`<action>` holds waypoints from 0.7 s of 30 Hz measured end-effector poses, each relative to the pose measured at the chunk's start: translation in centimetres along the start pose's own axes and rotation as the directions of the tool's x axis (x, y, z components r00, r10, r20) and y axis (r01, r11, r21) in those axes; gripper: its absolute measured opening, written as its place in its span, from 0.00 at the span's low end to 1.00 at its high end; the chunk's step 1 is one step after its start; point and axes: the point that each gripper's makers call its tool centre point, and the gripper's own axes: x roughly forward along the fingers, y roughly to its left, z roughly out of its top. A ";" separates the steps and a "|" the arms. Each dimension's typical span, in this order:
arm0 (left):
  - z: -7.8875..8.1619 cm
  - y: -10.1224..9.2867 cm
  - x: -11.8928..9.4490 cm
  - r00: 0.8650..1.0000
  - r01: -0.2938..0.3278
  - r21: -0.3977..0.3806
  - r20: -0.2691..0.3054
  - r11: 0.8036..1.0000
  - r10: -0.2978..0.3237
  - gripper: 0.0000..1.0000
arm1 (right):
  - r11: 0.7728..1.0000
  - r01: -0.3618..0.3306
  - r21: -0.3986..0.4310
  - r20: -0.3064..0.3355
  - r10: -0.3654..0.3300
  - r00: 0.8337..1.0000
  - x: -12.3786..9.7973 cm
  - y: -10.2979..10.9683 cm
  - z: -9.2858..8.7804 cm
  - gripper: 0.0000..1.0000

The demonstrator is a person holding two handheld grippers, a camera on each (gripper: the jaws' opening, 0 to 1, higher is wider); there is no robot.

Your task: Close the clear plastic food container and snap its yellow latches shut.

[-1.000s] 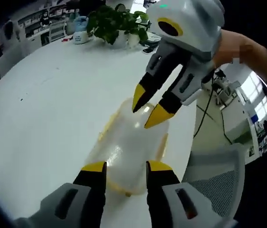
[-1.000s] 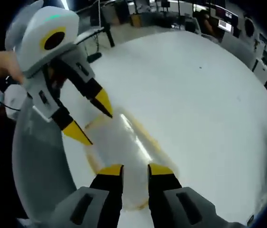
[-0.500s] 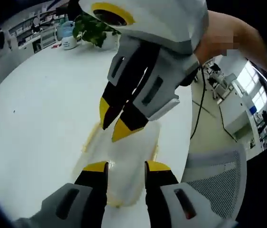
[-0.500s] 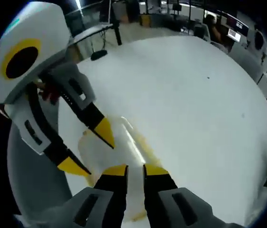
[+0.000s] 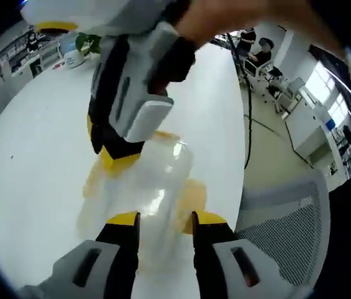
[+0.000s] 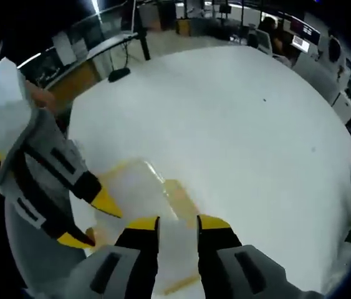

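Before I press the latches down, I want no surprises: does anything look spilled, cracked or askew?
Nothing stands out. The clear container lies on the white table with both grippers at it; no spill or crack shows, though blur hides fine detail.

One clear plastic food container (image 5: 153,180) with yellow latches on the white round table (image 5: 32,156), and two yellow-tipped grey grippers over it: the left gripper (image 5: 163,218) and the right gripper (image 6: 178,222). Of yellow latches, two countable in the left gripper view, one (image 5: 192,194) at the container's right side and one (image 5: 91,187) at its left, blurred. One grey mesh-backed office chair (image 5: 287,218) beside the table, one leafy green potted plant (image 5: 88,42) at the far edge, one black cable (image 5: 247,124) hanging past the rim.
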 end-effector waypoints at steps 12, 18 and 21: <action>0.1 1.1 -0.1 0.994 -0.104 0.090 -0.009 0.990 0.105 0.47 | 0.997 -0.070 -0.034 -0.019 0.070 0.997 -0.3 0.3 0.5 0.28; -0.6 1.8 0.8 0.977 -0.194 0.253 -0.038 0.948 0.210 0.50 | 0.996 -0.082 -0.031 -0.048 0.080 0.996 0.1 -0.3 0.3 0.31; -0.9 1.3 0.8 0.975 -0.197 0.255 -0.050 0.947 0.216 0.50 | 0.994 -0.097 -0.052 -0.068 0.094 0.993 0.2 -0.1 0.1 0.31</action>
